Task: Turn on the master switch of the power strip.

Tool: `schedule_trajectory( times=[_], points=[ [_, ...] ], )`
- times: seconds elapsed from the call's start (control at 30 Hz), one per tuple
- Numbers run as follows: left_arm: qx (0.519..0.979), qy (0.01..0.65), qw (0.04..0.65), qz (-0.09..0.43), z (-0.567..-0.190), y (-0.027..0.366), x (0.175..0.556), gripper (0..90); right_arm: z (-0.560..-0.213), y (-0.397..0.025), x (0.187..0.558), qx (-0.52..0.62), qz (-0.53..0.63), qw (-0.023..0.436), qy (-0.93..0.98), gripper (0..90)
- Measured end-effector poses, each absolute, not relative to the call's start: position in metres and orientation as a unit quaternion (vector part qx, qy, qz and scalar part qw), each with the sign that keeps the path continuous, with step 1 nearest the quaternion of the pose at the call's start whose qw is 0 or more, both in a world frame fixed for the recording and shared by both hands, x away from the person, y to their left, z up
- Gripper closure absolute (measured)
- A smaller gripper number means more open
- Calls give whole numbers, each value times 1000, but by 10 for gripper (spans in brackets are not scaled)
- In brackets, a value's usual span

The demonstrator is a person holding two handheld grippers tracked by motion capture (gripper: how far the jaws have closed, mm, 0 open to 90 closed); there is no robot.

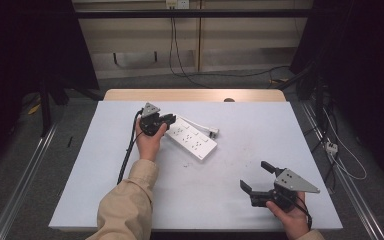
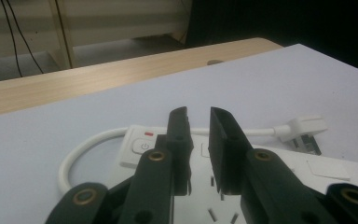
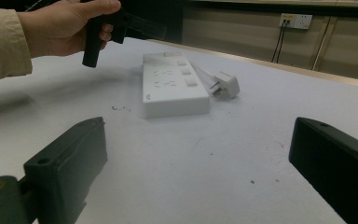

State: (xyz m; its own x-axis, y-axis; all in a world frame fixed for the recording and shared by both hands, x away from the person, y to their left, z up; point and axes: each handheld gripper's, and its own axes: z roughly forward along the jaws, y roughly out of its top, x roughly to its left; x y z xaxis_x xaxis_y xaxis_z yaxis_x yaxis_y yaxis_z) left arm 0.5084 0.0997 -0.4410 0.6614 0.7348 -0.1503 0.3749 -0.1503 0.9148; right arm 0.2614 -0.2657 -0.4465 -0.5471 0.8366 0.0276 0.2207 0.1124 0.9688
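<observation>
A white power strip (image 1: pixel 192 140) lies slantwise on the white table (image 1: pixel 95 170), its short cable looped round to a white plug (image 1: pixel 213 132) beside it. My left gripper (image 1: pixel 170 119) hovers over the strip's switch end, jaws almost together with nothing between them. In the left gripper view the left gripper (image 2: pixel 199 119) sits just above the strip (image 2: pixel 340 175), near its power button (image 2: pixel 141 146), with the plug (image 2: pixel 303 128) beyond. My right gripper (image 1: pixel 258 176) is near the front right, wide open and empty. In the right gripper view the right gripper (image 3: pixel 198 154) faces the strip (image 3: pixel 172 86) and plug (image 3: pixel 227 84).
A wooden board edge (image 1: pixel 195 95) runs along the table's far side. Dark cables trail across the floor behind, up to a wall socket (image 1: pixel 177 4). A small white adapter (image 1: pixel 331 146) lies on the floor at right. Metal rails flank the table.
</observation>
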Motion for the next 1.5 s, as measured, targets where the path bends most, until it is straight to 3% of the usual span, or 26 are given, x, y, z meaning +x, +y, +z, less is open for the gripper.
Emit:
schedule_trajectory(
  times=[1.5],
  points=[
    [748,386,512,172,-450,90,522,878,-447,-267,262,380,545,280,693,43]
  ],
)
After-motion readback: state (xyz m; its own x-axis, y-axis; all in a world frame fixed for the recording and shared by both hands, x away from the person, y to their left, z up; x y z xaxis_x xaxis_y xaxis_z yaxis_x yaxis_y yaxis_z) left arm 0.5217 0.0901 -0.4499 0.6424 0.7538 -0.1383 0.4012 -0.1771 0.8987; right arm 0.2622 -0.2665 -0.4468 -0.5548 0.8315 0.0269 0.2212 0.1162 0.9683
